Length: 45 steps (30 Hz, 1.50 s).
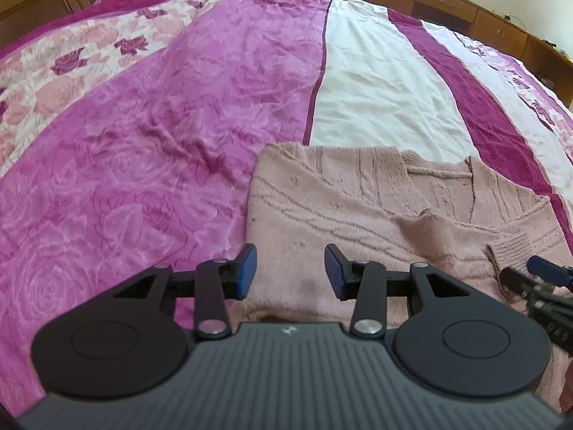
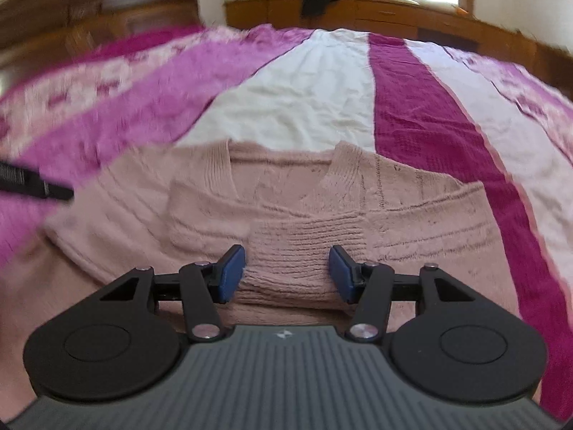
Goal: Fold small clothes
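a wide bedspread (image 1: 222,114) in magenta, cream and rose-print stripes runs away ahead of both claws. on it, directly under and ahead of them, lies the pink knit sweater (image 1: 358,208), v-neck at the far side, sleeves already laid across the chest. the ribbed sleeve cuff (image 2: 304,251) sits between the right gripper (image 2: 287,273) pads, jaws spread wide and holding nothing. the left gripper (image 1: 290,271) is likewise wide open and empty, over the sweater's left edge. risk, as i judge it: pinching only the top layer would drag the folded sleeve loose, and the soft knit could bunch on the plush cover.
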### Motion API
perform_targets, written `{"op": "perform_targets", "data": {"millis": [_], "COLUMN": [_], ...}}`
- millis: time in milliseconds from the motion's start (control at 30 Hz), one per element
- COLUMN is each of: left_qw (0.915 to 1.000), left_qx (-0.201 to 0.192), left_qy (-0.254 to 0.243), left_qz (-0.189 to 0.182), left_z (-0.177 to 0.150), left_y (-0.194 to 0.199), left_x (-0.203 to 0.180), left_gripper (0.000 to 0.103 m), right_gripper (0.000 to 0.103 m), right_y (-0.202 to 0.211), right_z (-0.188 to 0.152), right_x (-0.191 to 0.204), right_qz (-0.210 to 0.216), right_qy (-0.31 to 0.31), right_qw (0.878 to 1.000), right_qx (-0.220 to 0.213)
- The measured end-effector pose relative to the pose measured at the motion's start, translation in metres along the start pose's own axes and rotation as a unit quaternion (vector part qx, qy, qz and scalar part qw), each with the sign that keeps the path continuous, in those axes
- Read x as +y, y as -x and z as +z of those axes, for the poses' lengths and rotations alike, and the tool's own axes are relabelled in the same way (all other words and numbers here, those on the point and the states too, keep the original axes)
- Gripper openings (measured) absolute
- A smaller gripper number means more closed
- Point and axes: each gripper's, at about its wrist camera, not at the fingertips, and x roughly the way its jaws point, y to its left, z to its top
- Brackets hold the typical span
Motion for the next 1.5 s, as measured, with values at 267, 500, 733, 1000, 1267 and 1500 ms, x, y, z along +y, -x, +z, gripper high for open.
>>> {"op": "perform_targets", "data": {"millis": [267, 500, 733, 1000, 1267, 1500], "left_qw": [0.9999, 0.9999, 0.9992, 0.9952, 0.9971, 0.9969], "left_qx": [-0.009, -0.004, -0.012, -0.025, -0.019, -0.011], "left_qy": [-0.011, -0.001, 0.016, 0.017, 0.063, 0.078], "left_qz": [-0.002, -0.013, 0.034, 0.093, 0.038, 0.007], "left_z": [0.009, 0.015, 0.014, 0.011, 0.021, 0.028], "left_y": [-0.026, -0.057, -0.083, -0.097, -0.088, -0.093], "left_x": [-0.006, -0.008, -0.004, -0.001, 0.018, 0.036], "left_gripper": [0.044, 0.044, 0.044, 0.046, 0.044, 0.045], "right_gripper": [0.056, 0.014, 0.012, 0.013, 0.054, 0.054], "right_y": [-0.012, 0.009, 0.034, 0.039, 0.023, -0.023], "right_z": [0.004, 0.011, 0.000, -0.029, 0.002, 0.010], "right_x": [-0.008, -0.041, -0.115, -0.161, -0.148, -0.141], "right_qz": [-0.021, -0.047, -0.093, -0.090, -0.040, -0.028], "right_qy": [0.025, -0.039, -0.187, -0.239, -0.180, -0.127], "right_qw": [0.999, 0.998, 0.976, 0.966, 0.982, 0.991], "right_qx": [0.012, -0.025, -0.060, -0.038, -0.040, 0.015]}}
